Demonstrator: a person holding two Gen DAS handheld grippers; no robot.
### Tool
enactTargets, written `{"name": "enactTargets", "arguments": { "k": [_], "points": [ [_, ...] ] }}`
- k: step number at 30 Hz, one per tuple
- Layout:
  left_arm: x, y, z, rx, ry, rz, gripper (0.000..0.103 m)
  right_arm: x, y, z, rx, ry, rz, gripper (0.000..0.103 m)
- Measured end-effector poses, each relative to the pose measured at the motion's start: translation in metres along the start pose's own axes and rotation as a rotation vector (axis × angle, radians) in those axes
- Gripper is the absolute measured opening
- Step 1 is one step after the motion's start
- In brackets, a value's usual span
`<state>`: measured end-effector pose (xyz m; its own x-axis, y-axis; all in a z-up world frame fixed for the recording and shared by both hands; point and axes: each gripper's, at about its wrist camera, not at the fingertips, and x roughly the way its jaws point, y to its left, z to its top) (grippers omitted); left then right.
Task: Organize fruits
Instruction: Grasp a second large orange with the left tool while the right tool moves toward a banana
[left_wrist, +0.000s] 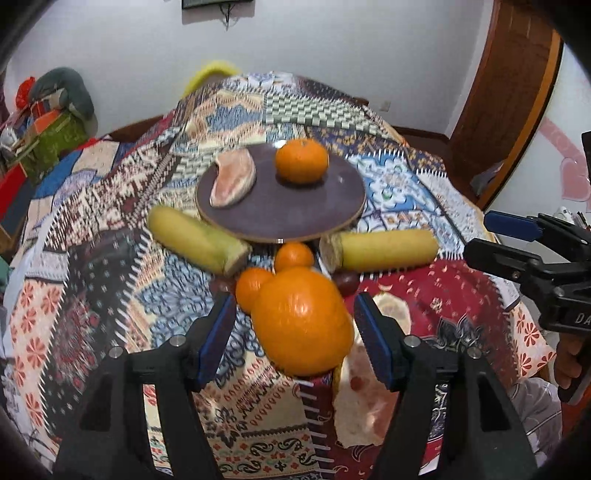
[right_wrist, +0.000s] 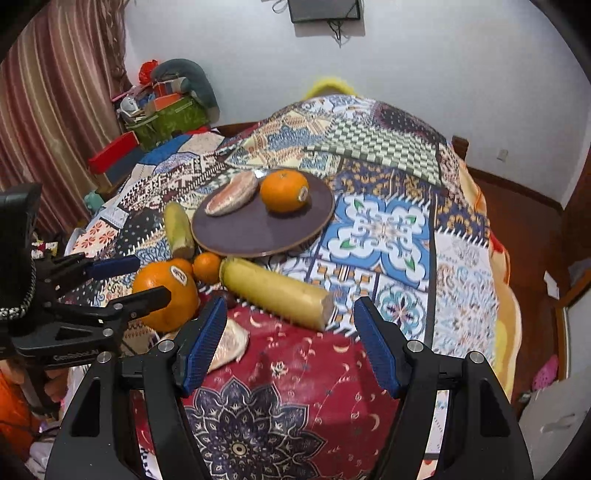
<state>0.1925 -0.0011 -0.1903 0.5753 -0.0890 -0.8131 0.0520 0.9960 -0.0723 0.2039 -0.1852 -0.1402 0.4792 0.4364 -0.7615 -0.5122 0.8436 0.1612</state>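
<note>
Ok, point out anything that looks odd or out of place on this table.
Most fruit lies loose on the patchwork cloth, not on the round dark plate: two yellow cut cobs, small oranges, a pale pomelo wedge. The large orange sits between the open left gripper fingers.

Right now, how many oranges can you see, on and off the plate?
4: one on the plate at; a big one between the open left claw fingers; two small ones behind it. Others may be hidden.
</note>
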Motion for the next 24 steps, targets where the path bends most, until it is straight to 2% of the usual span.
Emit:
{"name": "enactTargets", "arguments": {
  "k": [8,15,24],
  "points": [
    [0.01,-0.001,-0.008,-0.015,0.009,-0.01,0.066,0.015,-0.001,-0.006,0.006,0.043,0.01,0.068],
    [0.011,0.0,-0.009,-0.023,0.008,-0.028,0.061,0.026,0.0,-0.002,-0.022,0.06,-0.011,0.068],
    [-0.013,0.019,-0.006,-0.053,-0.042,-0.022,0.061,0.039,0.001,0.012,-0.037,0.067,-0.005,0.068]
  ]
}}
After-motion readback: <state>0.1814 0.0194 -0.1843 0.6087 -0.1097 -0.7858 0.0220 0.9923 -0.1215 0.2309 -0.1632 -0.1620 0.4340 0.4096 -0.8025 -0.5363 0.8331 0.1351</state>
